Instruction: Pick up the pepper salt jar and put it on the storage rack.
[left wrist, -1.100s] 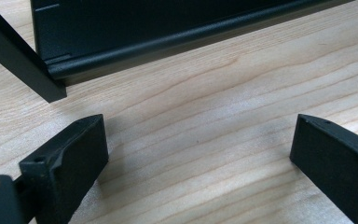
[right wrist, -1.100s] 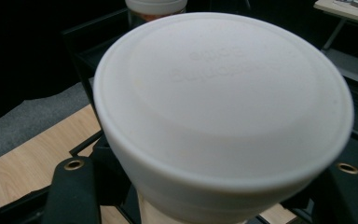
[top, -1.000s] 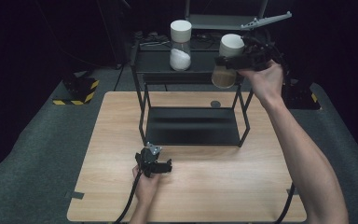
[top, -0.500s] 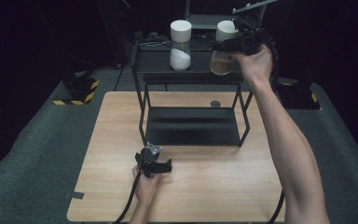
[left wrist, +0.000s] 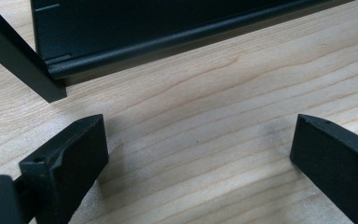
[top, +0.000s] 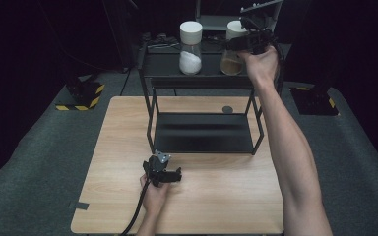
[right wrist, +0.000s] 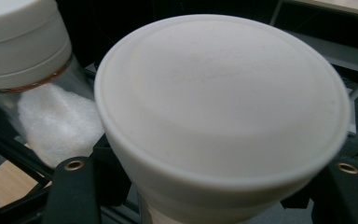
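two jars stand out on the top shelf of the black rack (top: 197, 78), and the one with brown contents (top: 232, 63) sits clamped in the right gripper (top: 248, 42), whose jaws press on it just under its white lid (right wrist: 221, 100). from the right gripper view that lid blocks nearly all of the jar's glass and the jaw tips, so whether its base touches the shelf cannot be told. just beside it stands the jar of white powder (top: 190, 48), its lid cut off at the frame edge in that view. well apart, the left gripper (top: 163, 173) rests low over the wooden table (top: 216, 196), its jaws spread wide with nothing between them.
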Demonstrator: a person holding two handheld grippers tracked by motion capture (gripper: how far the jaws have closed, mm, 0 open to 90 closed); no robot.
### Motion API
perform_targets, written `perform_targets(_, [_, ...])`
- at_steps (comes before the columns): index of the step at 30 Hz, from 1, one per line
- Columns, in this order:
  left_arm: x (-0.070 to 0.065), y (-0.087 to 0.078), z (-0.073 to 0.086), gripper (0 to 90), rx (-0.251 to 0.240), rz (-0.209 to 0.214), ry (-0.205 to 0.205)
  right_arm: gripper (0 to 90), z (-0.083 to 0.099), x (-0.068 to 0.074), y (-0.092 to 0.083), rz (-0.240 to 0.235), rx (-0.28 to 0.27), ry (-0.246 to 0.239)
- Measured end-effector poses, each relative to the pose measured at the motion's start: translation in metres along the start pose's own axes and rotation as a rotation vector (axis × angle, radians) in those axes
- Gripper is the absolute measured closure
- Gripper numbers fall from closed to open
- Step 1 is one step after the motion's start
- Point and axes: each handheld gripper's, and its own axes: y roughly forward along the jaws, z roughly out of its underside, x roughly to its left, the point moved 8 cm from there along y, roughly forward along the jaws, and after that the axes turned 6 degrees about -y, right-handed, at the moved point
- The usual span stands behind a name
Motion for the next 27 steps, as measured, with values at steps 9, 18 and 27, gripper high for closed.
perform_targets(9, [0.0,0.0,0.0,4.1,0.0,0.0,0.0,34.7,0.0,-0.002,0.01,0.015,0.012,0.011])
perform_targets(18, [0.0,0.0,0.0,4.1,0.0,0.0,0.0,34.5,0.0,-0.003,0.012,0.013,0.01,0.005])
perform_targets(27, [0.0,0.0,0.0,4.1,0.0,0.0,0.0,33.8,0.0,-0.004,0.012,0.004,0.013,0.008])
